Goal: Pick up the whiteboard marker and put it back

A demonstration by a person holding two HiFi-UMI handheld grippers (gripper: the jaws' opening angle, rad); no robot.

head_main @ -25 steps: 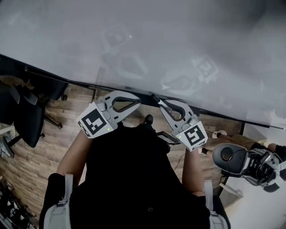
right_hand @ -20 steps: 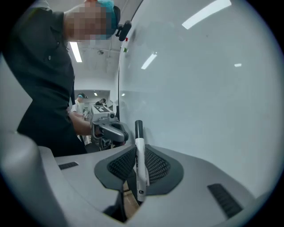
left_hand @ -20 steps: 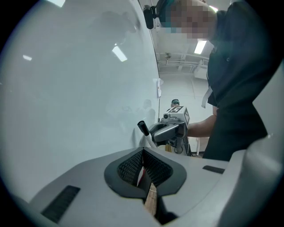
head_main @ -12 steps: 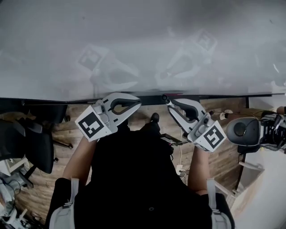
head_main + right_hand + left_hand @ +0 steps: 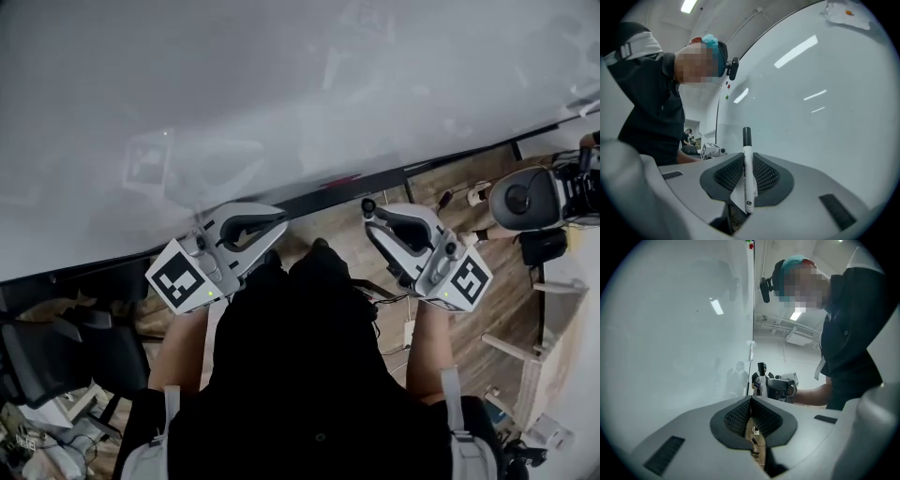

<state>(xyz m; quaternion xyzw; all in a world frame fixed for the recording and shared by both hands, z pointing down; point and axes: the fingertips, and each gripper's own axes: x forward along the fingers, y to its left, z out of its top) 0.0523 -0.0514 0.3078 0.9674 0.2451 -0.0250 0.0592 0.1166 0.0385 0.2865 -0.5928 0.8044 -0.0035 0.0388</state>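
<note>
A: Where's the whiteboard marker (image 5: pixel 748 180)?
B: Clamped between the jaws of the right tool (image 5: pixel 369 207), black cap sticking out past the tips, near the whiteboard (image 5: pixel 825 108).
A: And the left tool (image 5: pixel 751 403)?
B: Jaws pressed together, nothing between them, near the board's lower edge.

We note a glossy whiteboard (image 5: pixel 281 84), a smooth plastic whiteboard marker (image 5: pixel 748 171), and wood-plank floor (image 5: pixel 502 300) at four o'clock.
</note>
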